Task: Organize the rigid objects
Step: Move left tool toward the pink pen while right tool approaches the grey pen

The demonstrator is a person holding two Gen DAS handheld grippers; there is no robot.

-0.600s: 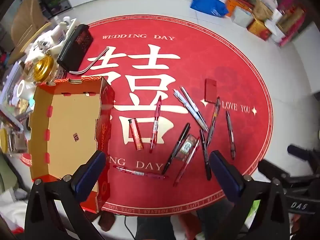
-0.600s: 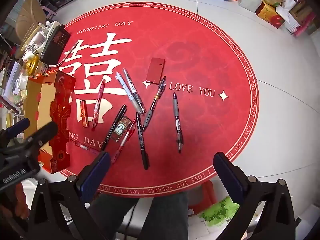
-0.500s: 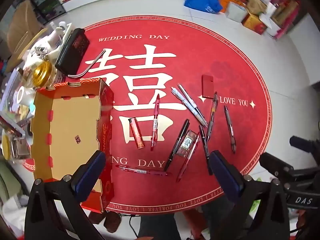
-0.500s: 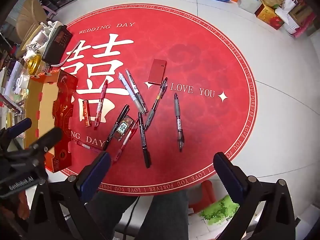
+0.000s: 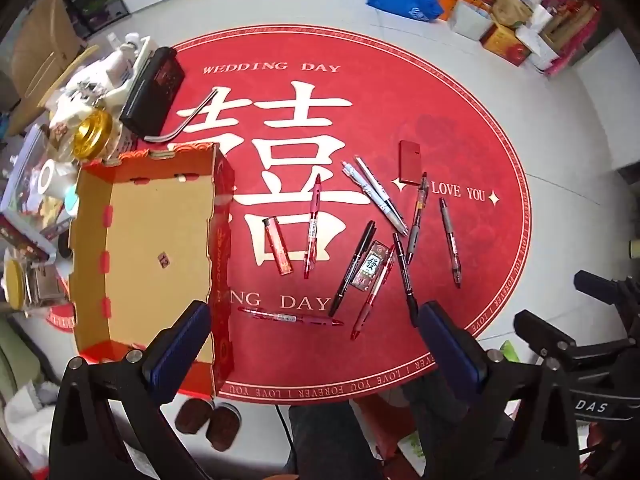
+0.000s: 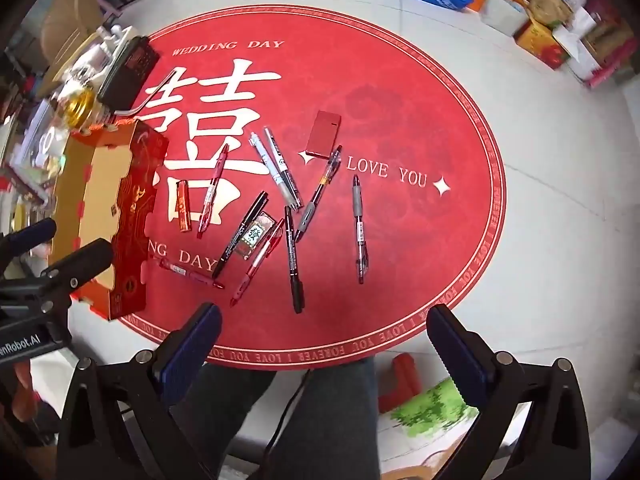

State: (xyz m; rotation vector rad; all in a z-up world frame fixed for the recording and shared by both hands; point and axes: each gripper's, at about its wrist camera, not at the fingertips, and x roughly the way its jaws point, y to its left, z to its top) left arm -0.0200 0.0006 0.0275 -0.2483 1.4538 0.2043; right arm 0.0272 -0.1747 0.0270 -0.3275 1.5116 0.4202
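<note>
A round red mat (image 5: 400, 92) with white lettering covers the floor and carries nearly everything. At its left edge stands an open cardboard box (image 5: 152, 240), red outside and plain brown inside; the left wrist view looks down into its bare bottom, while the right wrist view shows mostly its patterned red outer wall (image 6: 132, 216). Pens (image 5: 416, 220) lie scattered across the middle of the mat, well apart from the box, with a flat red case (image 5: 410, 162) toward the far side, a red lighter (image 5: 277, 246) nearest the box, and a small clear tile-printed packet (image 5: 370, 266) among the pens. The left gripper (image 5: 310, 334) hangs over the near edge of the mat with its jaws spread wide and nothing between them; the right gripper (image 6: 324, 336) does likewise. Only the right wrist view shows the person's trouser legs (image 6: 320, 420) plainly and a leaf-printed sheet (image 6: 432, 404) beside them.
</note>
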